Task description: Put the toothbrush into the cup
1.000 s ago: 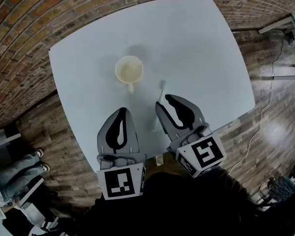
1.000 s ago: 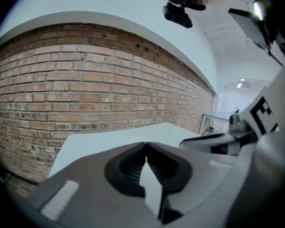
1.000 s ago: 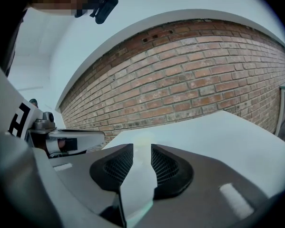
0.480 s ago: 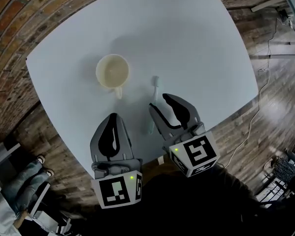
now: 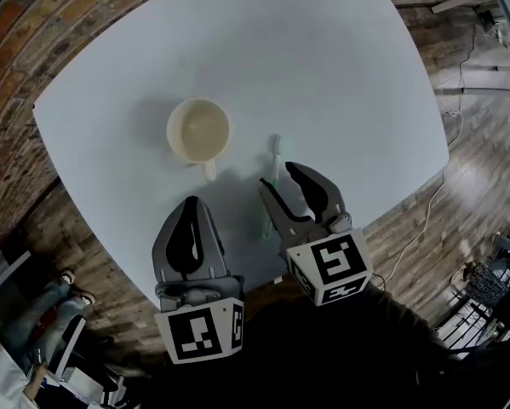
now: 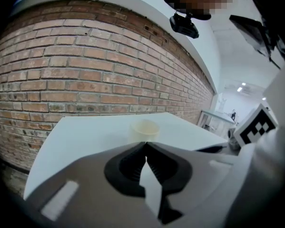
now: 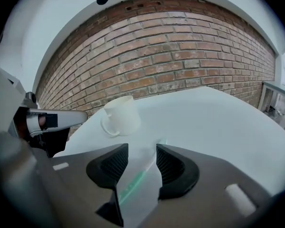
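A cream cup (image 5: 199, 131) with its handle toward me stands on the white table (image 5: 340, 66). To its right lies a toothbrush (image 5: 272, 190) with a pale green handle, pointing away from me. My right gripper (image 5: 278, 177) hovers over it, jaws opening, one on each side of the handle and not pressing it. In the right gripper view the toothbrush (image 7: 136, 178) shows between the pads, with the cup (image 7: 121, 115) ahead to the left. My left gripper (image 5: 191, 204) is shut and empty, near the table's front edge; its view has the cup (image 6: 145, 128) straight ahead.
The table's front edge runs just under both grippers. Brick paving surrounds the table, and a brick wall (image 6: 85, 84) stands beyond it. A seated person's legs (image 5: 33, 331) show at the lower left, and a cable (image 5: 425, 216) trails on the floor at the right.
Both grippers have sunk toward the table. The right gripper's jaws have spread wider and now straddle the toothbrush. The left gripper stays shut.
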Available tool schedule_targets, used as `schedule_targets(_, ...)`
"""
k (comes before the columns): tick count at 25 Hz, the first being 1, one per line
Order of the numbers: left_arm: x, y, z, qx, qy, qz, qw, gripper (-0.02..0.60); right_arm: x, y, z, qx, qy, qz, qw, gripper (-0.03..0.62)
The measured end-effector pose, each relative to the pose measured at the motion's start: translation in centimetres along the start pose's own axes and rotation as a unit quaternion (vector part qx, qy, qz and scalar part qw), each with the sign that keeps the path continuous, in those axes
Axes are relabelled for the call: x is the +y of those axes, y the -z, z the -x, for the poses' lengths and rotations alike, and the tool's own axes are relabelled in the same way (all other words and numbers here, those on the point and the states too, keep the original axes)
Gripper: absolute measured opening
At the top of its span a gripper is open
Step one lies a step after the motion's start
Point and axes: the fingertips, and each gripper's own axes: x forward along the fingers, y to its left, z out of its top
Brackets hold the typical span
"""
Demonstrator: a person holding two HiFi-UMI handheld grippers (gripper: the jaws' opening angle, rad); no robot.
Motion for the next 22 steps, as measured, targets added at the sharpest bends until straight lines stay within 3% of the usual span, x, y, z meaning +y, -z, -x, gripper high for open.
schedule_targets(10,2.1,0.8,-0.5,0.009,0.000,0.019,0.9998,0.008,-0.3,2.7,-1.7,0.084,0.051,0.015,0.995,0.175)
schedule_targets(13,2.5,0.7,-0.4,0.007,-0.003,0.027,0.9996,0.008,-0.9,2.9,-1.8,0.107,0.071,0.029,0.991,0.144)
schedule_targets(22,3.4,0.8,-0.1,-0.001,-0.011,0.053,0.9985,0.008,-0.8,2.7,-2.2,0.133,0.065,0.062,0.987,0.110)
